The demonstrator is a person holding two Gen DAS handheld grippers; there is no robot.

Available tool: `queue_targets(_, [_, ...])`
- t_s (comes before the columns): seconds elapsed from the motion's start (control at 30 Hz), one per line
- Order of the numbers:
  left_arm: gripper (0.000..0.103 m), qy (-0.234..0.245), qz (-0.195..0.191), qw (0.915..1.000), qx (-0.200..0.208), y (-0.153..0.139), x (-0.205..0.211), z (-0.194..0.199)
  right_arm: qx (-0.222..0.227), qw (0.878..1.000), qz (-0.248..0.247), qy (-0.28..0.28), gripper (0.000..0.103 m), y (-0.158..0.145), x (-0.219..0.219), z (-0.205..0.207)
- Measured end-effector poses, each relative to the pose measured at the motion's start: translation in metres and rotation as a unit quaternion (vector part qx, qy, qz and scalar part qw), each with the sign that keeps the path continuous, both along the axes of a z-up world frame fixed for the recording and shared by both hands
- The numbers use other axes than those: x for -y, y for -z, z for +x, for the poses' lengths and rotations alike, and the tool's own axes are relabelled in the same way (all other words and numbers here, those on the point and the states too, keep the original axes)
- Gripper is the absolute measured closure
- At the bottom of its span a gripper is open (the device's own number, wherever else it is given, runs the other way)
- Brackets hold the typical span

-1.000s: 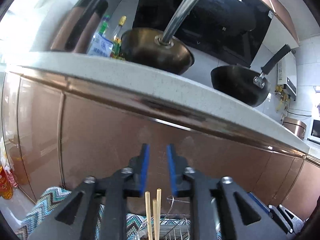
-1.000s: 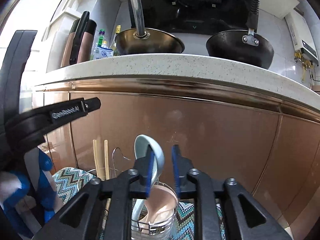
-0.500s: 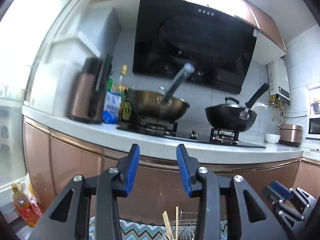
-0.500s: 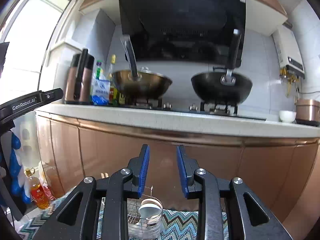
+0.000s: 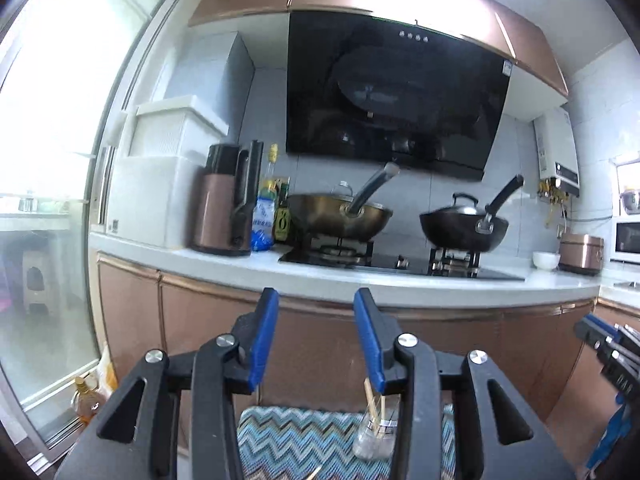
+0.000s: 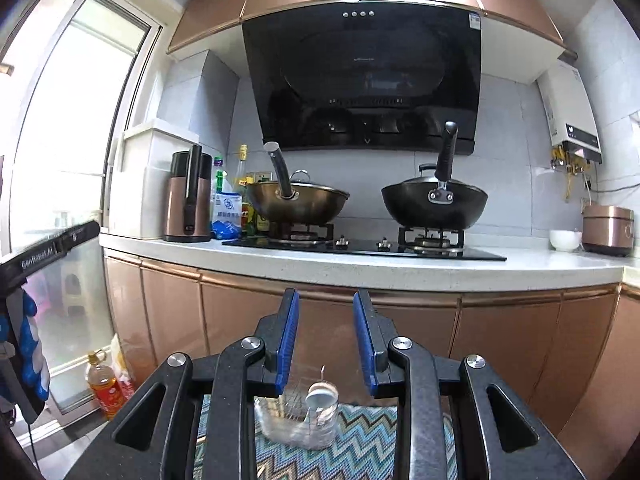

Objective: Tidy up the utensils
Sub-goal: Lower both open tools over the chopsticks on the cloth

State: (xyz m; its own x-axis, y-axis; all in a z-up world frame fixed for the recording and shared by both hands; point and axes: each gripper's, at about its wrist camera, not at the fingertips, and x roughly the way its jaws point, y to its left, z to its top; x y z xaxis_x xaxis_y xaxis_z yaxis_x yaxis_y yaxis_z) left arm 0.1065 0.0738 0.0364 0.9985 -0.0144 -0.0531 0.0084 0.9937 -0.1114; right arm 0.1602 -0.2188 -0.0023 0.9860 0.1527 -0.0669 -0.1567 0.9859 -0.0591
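Note:
In the left wrist view, a clear glass jar holding wooden chopsticks stands on a blue zigzag mat, low down. My left gripper is open and empty, raised well above the jar. In the right wrist view, a glass jar holding a white spoon stands beside a wire rack on the mat. My right gripper is open and empty, high above it.
Copper cabinet fronts and a white counter face me. A bronze wok and a black wok sit on the hob. An oil bottle stands on the floor at left.
Both grippers have risen and pulled back from the jars, opening wider. The chopsticks and spoon stay in their jars, now far below.

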Motion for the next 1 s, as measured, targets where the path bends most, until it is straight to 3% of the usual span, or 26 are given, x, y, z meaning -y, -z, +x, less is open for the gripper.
queue_targets(0.23, [0.066,0.023,-0.007,0.9969,-0.075,0.034,-0.008,0.002,-0.069,0.997,0.008,-0.014,0.075,0.021,0.000,0.000])
queue_targets(0.4, [0.066,0.051,0.008,0.9874,-0.150,0.067,0.001,0.020,-0.128,0.991,0.005,-0.027,0.075,0.049,0.000,0.011])
queue_targets(0.6, [0.066,0.102,0.001,0.9554,-0.277,0.121,0.016,0.055,-0.194,0.980,0.004,-0.037,0.075,0.087,0.001,0.031])
queue_targets(0.77, [0.066,0.125,0.004,0.9230,-0.364,0.169,0.030,0.088,-0.248,0.967,0.009,-0.054,0.075,0.116,0.001,0.049])
queue_targets(1.0, [0.066,0.160,-0.008,0.8784,-0.450,0.228,0.049,0.129,-0.351,0.932,0.023,-0.084,0.075,0.170,0.000,0.089])
